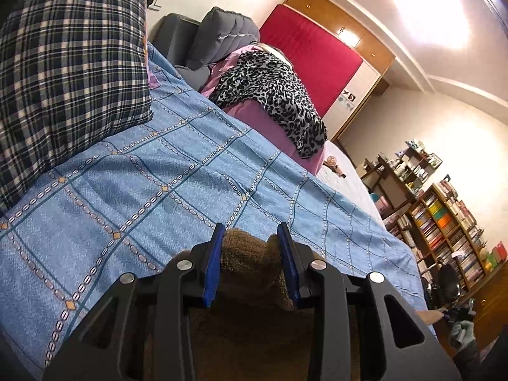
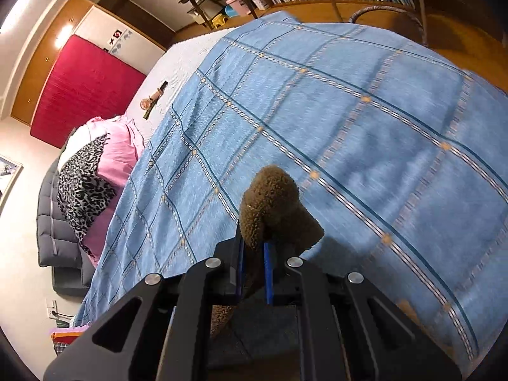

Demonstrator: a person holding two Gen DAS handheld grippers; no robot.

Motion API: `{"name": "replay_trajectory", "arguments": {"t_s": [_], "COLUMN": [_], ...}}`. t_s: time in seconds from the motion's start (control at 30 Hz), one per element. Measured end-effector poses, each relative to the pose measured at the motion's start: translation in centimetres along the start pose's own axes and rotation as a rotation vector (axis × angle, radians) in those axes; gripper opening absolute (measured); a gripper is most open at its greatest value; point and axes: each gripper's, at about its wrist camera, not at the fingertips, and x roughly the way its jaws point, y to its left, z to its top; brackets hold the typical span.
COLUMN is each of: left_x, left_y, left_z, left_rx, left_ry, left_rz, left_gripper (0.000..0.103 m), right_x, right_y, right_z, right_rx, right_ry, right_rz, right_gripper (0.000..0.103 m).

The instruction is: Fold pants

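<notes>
The pants [image 1: 246,263] are brown fleece. In the left wrist view a thick bunch of them sits between the blue pads of my left gripper [image 1: 252,238], which is shut on the cloth above the blue patterned bedspread [image 1: 152,171]. The rest of the fabric hangs below, hidden behind the gripper body. In the right wrist view my right gripper [image 2: 252,249] is shut on another part of the pants [image 2: 273,206]; a fuzzy lump sticks up past the pads over the bedspread [image 2: 365,127]. That view is blurred by motion.
A plaid pillow [image 1: 70,73] lies at the bed's upper left. A leopard-print cloth [image 1: 273,98] on a pink cushion and a grey quilted pile [image 1: 222,35] sit beyond the bedspread. Bookshelves [image 1: 444,219] stand past the bed's far end. A gloved hand [image 1: 462,333] shows at lower right.
</notes>
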Motion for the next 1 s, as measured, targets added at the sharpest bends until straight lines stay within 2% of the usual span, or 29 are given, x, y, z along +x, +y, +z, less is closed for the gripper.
{"name": "replay_trajectory", "arguments": {"t_s": [0.37,0.4,0.43,0.57,0.67,0.73,0.77,0.8,0.87,1.0], "left_x": [-4.3,-4.8,-5.2,-8.0,-8.6,-8.3,-8.1,-7.6,-6.9,-5.7], "left_y": [3.6,3.7,3.9,5.5,5.6,5.3,5.4,5.4,5.9,6.7], "left_z": [-2.7,-2.9,-3.0,-3.1,-3.7,-4.6,-4.9,-5.7,-6.8,-9.0], "left_rx": [-0.084,-0.083,-0.085,-0.145,-0.137,-0.123,-0.126,-0.144,-0.188,-0.276], "left_ry": [-0.016,-0.02,-0.031,-0.076,-0.055,-0.009,0.009,0.04,0.081,0.159], "left_rz": [0.001,0.004,0.017,0.015,0.041,0.064,0.064,0.068,0.066,0.073], "left_gripper": [0.033,0.02,0.011,0.011,0.011,0.017,0.027,0.049,0.067,0.069], "right_x": [-6.9,-7.3,-7.9,-9.3,-9.5,-9.1,-8.9,-8.6,-8.2,-7.9], "right_y": [-6.2,-6.5,-7.0,-8.2,-8.9,-9.8,-10.2,-10.6,-11.1,-11.5], "right_z": [-6.7,-7.3,-7.9,-9.8,-11.2,-11.6,-11.7,-11.8,-11.9,-12.1], "right_rx": [0.03,0.03,0.025,0.01,-0.015,-0.006,0.003,0.012,0.014,0.019], "right_ry": [-0.037,-0.039,-0.047,-0.051,-0.055,-0.05,-0.046,-0.042,-0.039,-0.03], "right_rz": [0.028,0.029,0.024,0.04,0.016,0.008,0.007,0.004,-0.004,-0.002], "right_gripper": [0.01,0.01,0.01,0.01,0.01,0.01,0.01,0.01,0.01,0.01]}}
